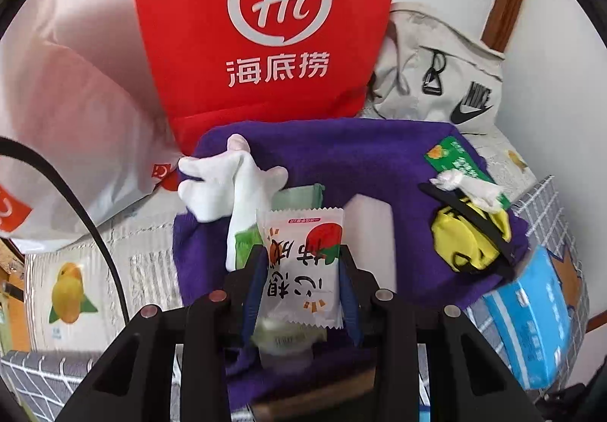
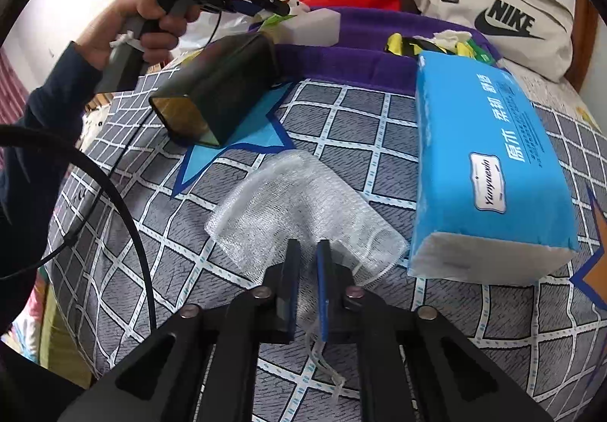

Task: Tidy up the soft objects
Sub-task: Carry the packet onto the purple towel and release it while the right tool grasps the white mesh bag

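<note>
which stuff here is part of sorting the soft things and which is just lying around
Part of the job:
- snack packet in the left claw
- white mesh bag at the right claw
- purple towel
- white sock
- blue tissue pack

Lying about:
- red bag
- Nike bag
- dark box

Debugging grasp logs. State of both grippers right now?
Left gripper: shut on the white snack packet.
Right gripper: nearly closed over the white mesh bag; grip cannot be told.

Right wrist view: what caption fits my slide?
Right gripper shut on white mesh bag beside blue tissue pack.
</note>
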Available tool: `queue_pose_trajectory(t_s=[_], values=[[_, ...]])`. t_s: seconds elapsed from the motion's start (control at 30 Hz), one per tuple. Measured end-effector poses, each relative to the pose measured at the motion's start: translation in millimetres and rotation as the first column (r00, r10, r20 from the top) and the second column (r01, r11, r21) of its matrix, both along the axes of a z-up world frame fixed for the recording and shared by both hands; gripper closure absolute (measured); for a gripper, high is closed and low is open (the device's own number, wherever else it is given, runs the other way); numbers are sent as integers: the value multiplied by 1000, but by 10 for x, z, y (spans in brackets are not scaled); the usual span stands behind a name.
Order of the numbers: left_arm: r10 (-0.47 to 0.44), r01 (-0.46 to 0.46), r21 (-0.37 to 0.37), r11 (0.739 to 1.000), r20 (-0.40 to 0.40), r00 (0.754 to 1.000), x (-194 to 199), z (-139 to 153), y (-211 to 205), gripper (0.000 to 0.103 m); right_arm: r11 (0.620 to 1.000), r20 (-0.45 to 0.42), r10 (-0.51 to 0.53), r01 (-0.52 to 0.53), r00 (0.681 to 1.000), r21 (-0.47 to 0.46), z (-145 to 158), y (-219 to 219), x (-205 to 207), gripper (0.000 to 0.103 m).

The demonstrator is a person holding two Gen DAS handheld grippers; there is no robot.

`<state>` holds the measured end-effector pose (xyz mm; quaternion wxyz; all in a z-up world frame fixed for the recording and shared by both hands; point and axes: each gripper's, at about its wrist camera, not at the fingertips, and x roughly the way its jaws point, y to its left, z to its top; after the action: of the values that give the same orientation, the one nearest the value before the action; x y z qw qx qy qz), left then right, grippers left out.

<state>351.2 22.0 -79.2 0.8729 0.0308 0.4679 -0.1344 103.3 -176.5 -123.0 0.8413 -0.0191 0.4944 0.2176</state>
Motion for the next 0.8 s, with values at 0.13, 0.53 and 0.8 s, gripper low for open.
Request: queue_pose_trajectory(t_s=[0.13, 0.53, 0.8], values=[[-4, 4, 21, 1000, -15, 1000, 126, -64, -56, 65, 1000, 8, 5, -5, 1000, 17, 55, -12, -20, 101], [8, -8, 0, 1000, -17, 1000, 105, -3, -45, 38, 999, 22, 25, -26, 999, 38, 159, -31, -87, 101], [26, -27, 47, 999, 17, 1000, -14, 147, -19, 34, 998, 37, 20, -23, 999, 57, 240, -83, -165, 101]])
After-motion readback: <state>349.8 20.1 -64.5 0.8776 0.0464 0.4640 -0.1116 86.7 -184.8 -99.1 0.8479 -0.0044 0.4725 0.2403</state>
